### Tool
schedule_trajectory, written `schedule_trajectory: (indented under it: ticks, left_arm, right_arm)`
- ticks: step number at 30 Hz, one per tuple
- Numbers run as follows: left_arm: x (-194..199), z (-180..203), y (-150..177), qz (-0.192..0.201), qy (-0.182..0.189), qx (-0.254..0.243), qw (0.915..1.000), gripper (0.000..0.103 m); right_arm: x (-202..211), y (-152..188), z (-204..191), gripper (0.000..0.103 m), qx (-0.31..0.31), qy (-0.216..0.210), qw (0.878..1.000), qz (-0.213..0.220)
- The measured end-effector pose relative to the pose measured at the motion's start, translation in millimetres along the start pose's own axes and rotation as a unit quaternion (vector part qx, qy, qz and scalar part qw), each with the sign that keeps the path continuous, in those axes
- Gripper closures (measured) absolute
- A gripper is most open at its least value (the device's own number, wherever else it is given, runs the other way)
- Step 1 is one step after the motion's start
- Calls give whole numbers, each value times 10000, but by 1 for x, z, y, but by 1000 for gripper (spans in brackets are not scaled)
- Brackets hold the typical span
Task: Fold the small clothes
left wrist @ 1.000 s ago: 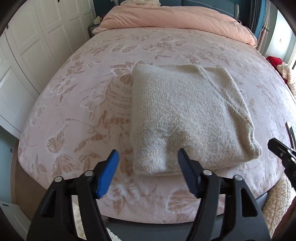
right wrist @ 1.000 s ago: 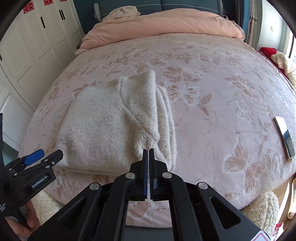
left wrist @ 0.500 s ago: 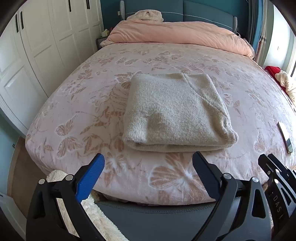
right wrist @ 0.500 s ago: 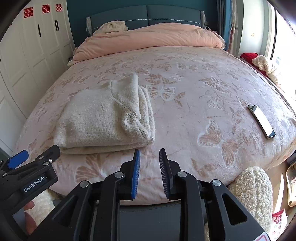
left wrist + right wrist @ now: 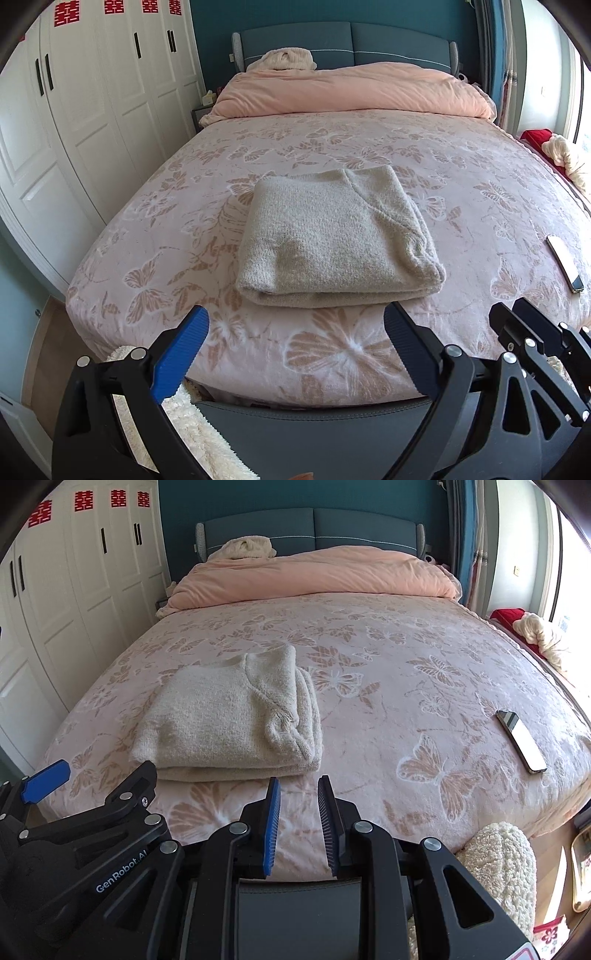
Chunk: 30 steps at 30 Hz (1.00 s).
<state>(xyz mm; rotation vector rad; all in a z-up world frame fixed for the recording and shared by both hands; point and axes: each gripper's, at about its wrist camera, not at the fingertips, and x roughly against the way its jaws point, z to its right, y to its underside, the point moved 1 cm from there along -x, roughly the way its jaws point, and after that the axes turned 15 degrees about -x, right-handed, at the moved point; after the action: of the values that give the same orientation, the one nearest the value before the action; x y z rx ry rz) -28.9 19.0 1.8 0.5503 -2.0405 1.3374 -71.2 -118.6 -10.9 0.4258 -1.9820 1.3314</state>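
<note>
Both grippers have drawn back from the folded sweater (image 5: pixel 336 236) toward the foot of the bed (image 5: pixel 155 206), where it lies near the edge; the left gripper (image 5: pixel 295 350) has spread its jaws wide and the right gripper (image 5: pixel 297 823) has parted to a narrow gap, nothing between either pair. Soft, light and thick-knit, the bundle would likely slump if lifted by one corner. Taking hold under the layered near edge with both grippers looks safest.

I am holding my left tongs (image 5: pixel 295 339) spread wide with nothing between the pads; my right tongs (image 5: pixel 298 821) are standing slightly parted, also empty, both angled downward.
</note>
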Motion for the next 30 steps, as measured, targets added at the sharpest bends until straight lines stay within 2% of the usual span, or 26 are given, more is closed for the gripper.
schedule_trajectory:
  ticks: [16,30]
  left_arm:
    - [5,-2,0,78,-46,63,9999,10]
    - [4,2,-1,119,-11,18,9999,10]
  right_arm:
    - [4,-3,0,81,6,-18,10000,68]
    - [4,-2,-2,88,24,-18,10000,57]
